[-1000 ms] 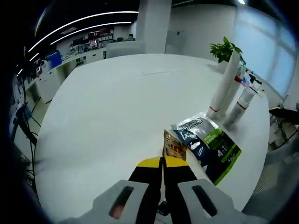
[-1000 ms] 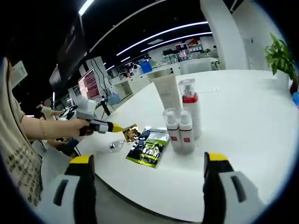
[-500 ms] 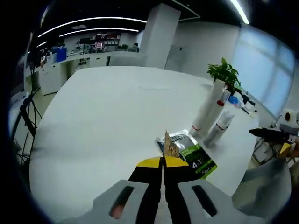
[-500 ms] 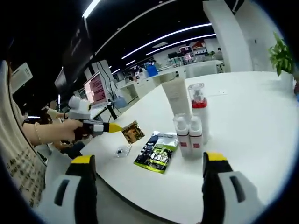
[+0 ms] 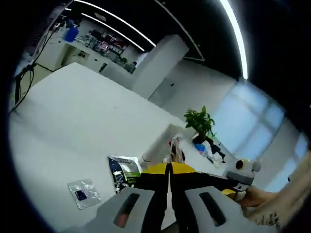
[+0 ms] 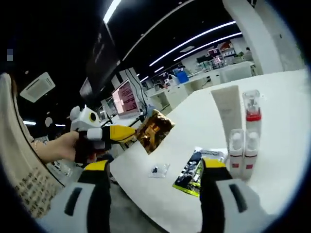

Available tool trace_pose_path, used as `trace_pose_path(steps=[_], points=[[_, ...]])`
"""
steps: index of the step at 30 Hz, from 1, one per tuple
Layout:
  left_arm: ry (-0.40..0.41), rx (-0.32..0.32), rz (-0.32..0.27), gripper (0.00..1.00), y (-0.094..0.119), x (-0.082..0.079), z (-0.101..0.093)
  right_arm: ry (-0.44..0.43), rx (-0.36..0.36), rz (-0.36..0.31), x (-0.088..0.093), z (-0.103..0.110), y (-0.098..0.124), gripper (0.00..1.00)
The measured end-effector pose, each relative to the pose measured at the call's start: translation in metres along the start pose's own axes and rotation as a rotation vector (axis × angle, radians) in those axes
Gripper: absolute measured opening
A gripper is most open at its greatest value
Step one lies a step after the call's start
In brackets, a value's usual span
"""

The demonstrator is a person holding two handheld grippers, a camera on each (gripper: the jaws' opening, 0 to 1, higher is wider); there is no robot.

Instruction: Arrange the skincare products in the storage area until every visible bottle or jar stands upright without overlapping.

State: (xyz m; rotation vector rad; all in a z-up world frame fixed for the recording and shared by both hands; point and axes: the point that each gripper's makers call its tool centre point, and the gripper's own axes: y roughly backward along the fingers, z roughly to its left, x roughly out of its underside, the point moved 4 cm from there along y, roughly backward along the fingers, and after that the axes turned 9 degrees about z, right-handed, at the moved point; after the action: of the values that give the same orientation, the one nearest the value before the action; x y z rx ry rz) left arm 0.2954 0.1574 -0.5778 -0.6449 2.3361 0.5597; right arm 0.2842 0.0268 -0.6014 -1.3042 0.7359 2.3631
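Sachet [image 6: 198, 173] beside bottles [image 6: 241, 148] (on table [image 6: 286, 116])

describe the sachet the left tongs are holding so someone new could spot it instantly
Start at the round white table and go to its near edge, where a person's hand holds the yellow-tipped left tongs above it. Pinched in their tips is a small glossy gold-and-brown foil sachet. Unlike the flat green-and-black packet and the small clear sachet lying on the table, it hangs in the air.

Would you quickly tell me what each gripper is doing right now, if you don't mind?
Left gripper: jaws shut on the gold sachet, lifted clear of the white table.
Right gripper: jaws open, holding nothing.
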Motion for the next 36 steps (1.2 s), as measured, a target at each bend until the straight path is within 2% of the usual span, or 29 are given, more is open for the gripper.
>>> trace_pose_path(steps=[6,9,12,13,17,28,33,36], points=[[0.009,0.06,-0.034,0.0,0.009,0.0,-0.02,-0.114,-0.059,-0.126,-0.028,0.004,0.001,0.56],[0.018,0.085,-0.05,0.0,0.01,0.0,-0.028,-0.169,-0.12,-0.18,-0.037,0.01,0.003,0.35],[0.029,0.104,-0.055,0.0,0.011,0.003,-0.036,-0.194,-0.223,-0.207,-0.042,0.025,0.006,0.04],[0.029,0.092,-0.055,0.0,0.012,0.004,-0.037,-0.215,-0.259,-0.24,-0.048,0.03,0.009,0.03],[0.025,0.123,-0.067,0.0,0.019,0.004,-0.044,-0.206,-0.275,-0.236,-0.049,0.041,0.014,0.01],[0.008,0.125,-0.047,0.0,0.027,0.008,-0.041,-0.274,-0.323,-0.188,-0.044,0.048,0.008,0.01],[0.012,0.115,-0.031,0.01,0.03,0.013,-0.037,-0.279,-0.348,-0.152,-0.042,0.051,-0.003,0.01],[0.03,0.113,-0.044,0.0,0.034,0.014,-0.033,-0.285,-0.366,-0.123,-0.04,0.054,-0.012,0.01]])
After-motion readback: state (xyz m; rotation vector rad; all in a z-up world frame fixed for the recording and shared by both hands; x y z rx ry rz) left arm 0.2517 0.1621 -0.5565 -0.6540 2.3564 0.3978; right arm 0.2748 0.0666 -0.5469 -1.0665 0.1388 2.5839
